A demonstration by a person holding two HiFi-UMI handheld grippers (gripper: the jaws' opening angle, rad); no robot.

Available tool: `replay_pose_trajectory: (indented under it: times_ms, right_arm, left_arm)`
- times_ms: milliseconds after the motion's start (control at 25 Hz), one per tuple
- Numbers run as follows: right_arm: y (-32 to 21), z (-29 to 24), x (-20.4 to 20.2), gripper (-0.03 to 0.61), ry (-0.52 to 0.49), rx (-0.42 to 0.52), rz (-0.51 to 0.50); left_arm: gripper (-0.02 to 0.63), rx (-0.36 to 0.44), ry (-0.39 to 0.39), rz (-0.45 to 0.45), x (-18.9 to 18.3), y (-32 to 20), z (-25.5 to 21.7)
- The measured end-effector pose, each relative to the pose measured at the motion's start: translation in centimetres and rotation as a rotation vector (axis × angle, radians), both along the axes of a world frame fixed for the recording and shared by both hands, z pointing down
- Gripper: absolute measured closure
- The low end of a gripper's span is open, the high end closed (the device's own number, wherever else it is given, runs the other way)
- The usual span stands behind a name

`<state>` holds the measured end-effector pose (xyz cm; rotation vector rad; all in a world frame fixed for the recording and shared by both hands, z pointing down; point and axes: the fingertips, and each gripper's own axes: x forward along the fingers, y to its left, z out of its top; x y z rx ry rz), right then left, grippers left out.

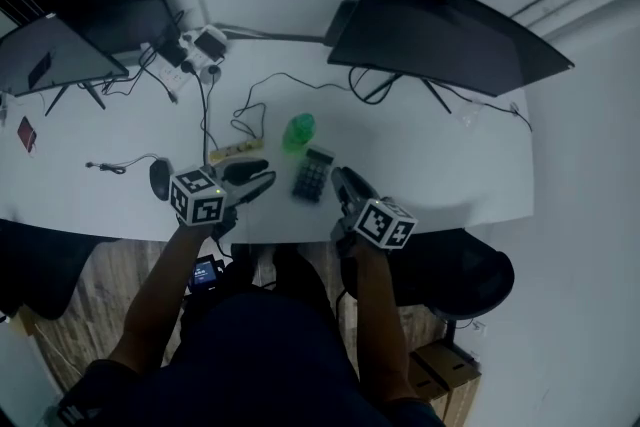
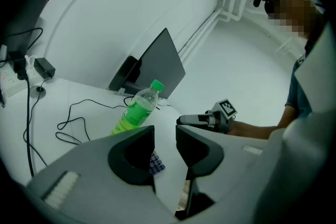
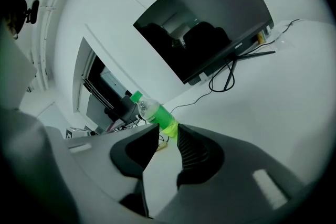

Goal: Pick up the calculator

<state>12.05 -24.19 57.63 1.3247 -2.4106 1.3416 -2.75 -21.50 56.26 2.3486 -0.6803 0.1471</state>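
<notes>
The dark calculator [image 1: 313, 175] lies flat on the white desk [image 1: 440, 165], just in front of an upright green bottle [image 1: 298, 131]. My left gripper [image 1: 266, 181] hovers a little to its left and my right gripper [image 1: 341, 177] close at its right, neither touching it. In the left gripper view the jaws [image 2: 164, 136] stand slightly apart with nothing between them; a corner of the calculator's keys [image 2: 156, 164] shows below the left jaw, with the bottle [image 2: 137, 108] and the right gripper [image 2: 202, 120] beyond. The right gripper [image 3: 168, 136] is open and empty; its view shows the bottle [image 3: 157, 115] but not the calculator.
Two dark monitors stand at the back, one on the right [image 1: 445, 30] and one on the left [image 1: 55, 55]. Black cables [image 1: 250, 110], a pale power strip [image 1: 232, 152] and a dark mouse [image 1: 160, 178] lie left of the bottle. The desk's front edge runs just under both grippers.
</notes>
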Motion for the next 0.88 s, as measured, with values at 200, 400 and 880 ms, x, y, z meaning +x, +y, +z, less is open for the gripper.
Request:
replay_pose_trajectory:
  times_ms: [200, 400, 880]
  right_arm:
    - [-1.4, 2.4, 0.0, 0.472, 0.017, -0.039, -0.012]
    - [-2.9, 4.5, 0.1, 0.457, 0.040, -0.080, -0.010]
    - [-4.7, 10.8, 0.7, 0.445, 0.089, -0.192, -0.031]
  left_arm:
    - [0.474, -0.054, -0.004, -0.002, 0.6, -0.8, 2.5]
    - [0.465, -0.101, -0.010, -0.005, 1.0, -1.6, 4.9]
    - [0.447, -0.214, -0.039, -0.007, 2.4, -2.5, 10.6]
